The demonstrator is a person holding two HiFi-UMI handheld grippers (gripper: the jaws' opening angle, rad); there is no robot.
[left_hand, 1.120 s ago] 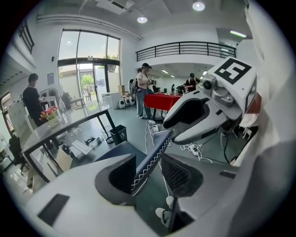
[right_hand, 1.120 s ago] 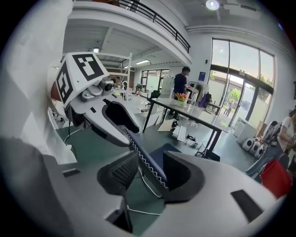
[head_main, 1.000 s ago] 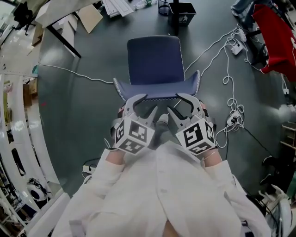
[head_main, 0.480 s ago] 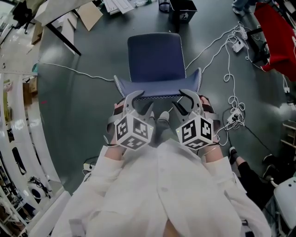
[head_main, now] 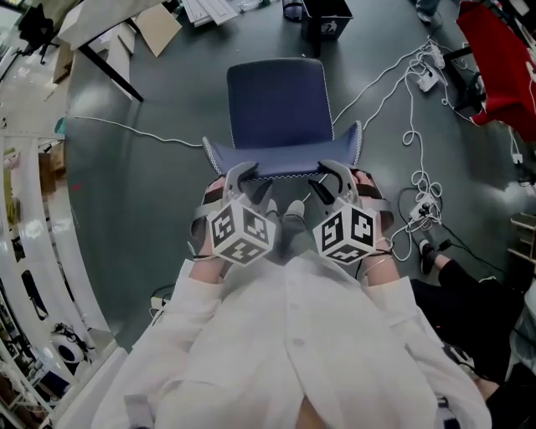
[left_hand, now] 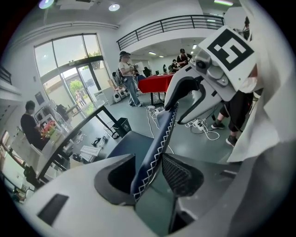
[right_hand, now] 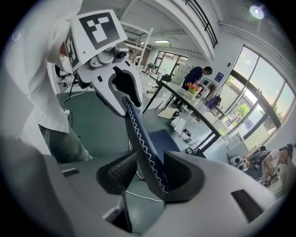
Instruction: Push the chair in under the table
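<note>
A dark blue chair stands on the grey floor in the head view, its seat (head_main: 276,105) pointing away from me and its backrest (head_main: 280,159) nearest. My left gripper (head_main: 247,178) straddles the backrest's top edge at the left end, and my right gripper (head_main: 328,174) does the same at the right end. In the left gripper view the stitched backrest (left_hand: 157,139) leans on one jaw of the left gripper (left_hand: 150,173), with a gap to the other pad. The right gripper (right_hand: 148,173) holds the backrest (right_hand: 141,143) likewise. Both are open. A black-legged table (head_main: 109,59) stands beyond the chair, far left.
White cables (head_main: 414,126) trail over the floor right of the chair. A black bin (head_main: 327,21) and a piece of cardboard (head_main: 155,29) lie beyond it. A red cloth (head_main: 502,59) is at the far right, and a person's leg (head_main: 452,285) at the lower right. White shelving lines the left side.
The chair has slid a little away from me toward the table, and both grippers have followed on the backrest. A person's leg has come into view at the lower right.
</note>
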